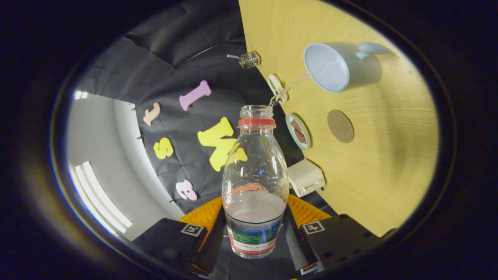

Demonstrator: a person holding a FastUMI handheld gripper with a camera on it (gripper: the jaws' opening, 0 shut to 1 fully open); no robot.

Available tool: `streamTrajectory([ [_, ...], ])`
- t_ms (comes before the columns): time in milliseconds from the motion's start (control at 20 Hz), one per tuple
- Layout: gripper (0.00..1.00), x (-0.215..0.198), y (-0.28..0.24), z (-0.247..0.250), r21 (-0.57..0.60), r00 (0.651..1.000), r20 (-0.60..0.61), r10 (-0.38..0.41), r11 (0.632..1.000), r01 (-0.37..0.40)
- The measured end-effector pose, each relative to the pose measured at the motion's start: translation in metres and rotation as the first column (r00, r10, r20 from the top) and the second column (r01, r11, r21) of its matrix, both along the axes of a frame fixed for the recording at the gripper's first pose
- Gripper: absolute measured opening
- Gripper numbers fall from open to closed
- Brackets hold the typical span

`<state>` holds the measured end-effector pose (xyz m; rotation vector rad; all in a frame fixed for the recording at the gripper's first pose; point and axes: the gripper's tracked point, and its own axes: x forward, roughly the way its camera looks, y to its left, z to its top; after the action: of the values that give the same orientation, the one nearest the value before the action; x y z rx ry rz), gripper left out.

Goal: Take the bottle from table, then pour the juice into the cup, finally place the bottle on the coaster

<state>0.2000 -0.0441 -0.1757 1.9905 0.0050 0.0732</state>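
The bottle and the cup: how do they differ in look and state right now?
The bottle is clear, uncapped and held between the fingers; the cup is opaque pale blue, has a handle and stands on the wooden table. The bottle is narrow-necked, the cup wide-mouthed. A thin stream runs from bottle to cup. Both are open.

The bottle [255, 182] sits between the gripper [255, 237] fingers. Beyond the bottle, on the table [373, 175]: the coaster [340, 126], the cup [342, 67] farther out, and a small dish [298, 132] beside the coaster.
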Motion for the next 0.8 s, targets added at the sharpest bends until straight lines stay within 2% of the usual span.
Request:
streamTrajectory([
  [800,0.77,-0.003,-0.037,0.009,0.122,0.999,0.044,-0.022,0.992,0.017],
])
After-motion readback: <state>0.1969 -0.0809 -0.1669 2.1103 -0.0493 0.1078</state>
